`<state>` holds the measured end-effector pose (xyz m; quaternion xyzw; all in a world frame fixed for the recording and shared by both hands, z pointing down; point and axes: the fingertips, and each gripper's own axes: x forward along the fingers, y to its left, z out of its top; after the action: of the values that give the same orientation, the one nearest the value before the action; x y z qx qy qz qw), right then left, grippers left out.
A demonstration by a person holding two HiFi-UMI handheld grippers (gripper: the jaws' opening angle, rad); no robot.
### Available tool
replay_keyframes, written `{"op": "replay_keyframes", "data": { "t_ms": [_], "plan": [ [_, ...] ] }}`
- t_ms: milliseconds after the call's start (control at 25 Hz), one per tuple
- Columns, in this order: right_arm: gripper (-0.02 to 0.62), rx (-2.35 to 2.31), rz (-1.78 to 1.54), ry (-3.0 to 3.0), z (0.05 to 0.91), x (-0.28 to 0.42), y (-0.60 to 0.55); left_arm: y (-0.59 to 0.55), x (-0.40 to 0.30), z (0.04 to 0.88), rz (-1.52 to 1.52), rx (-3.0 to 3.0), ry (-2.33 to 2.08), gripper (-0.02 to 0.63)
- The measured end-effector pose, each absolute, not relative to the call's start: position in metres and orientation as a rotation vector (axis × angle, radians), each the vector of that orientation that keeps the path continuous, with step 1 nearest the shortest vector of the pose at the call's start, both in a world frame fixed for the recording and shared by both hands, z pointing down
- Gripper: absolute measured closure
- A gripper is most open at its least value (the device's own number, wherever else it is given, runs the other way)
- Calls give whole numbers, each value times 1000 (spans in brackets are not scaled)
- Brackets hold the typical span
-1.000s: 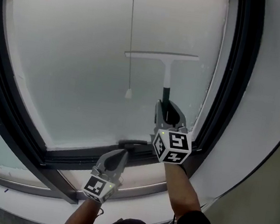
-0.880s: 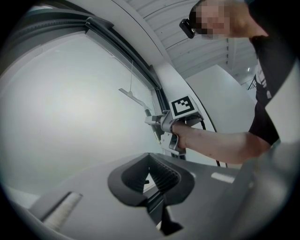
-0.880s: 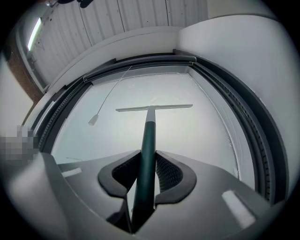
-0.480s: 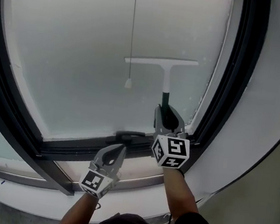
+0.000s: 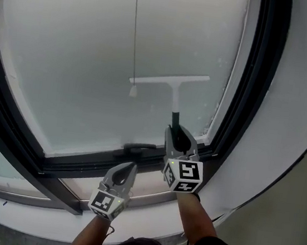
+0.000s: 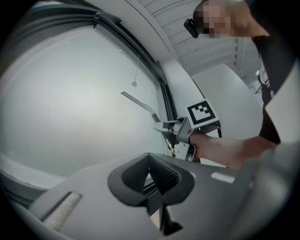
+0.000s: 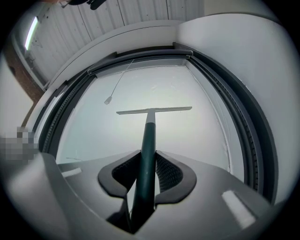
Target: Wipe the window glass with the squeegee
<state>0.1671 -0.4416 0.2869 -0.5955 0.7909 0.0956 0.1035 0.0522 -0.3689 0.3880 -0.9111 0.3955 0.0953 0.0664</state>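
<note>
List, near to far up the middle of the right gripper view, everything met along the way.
Right gripper, shut on the squeegee's dark green handle → white squeegee blade → frosted window glass → dark window frame → ribbed white ceiling.

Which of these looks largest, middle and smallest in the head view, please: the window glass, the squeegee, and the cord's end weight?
1. window glass, by far
2. squeegee
3. cord's end weight, clearly smallest
</note>
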Motion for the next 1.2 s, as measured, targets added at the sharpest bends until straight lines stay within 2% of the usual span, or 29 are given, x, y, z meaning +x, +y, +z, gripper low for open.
{"op": "replay_keyframes", "data": {
  "t_ms": [1200],
  "plan": [
    [500,-1812,31,2400,382,160,-425,-356,51,422,190,-2800,1245,607]
  ]
}}
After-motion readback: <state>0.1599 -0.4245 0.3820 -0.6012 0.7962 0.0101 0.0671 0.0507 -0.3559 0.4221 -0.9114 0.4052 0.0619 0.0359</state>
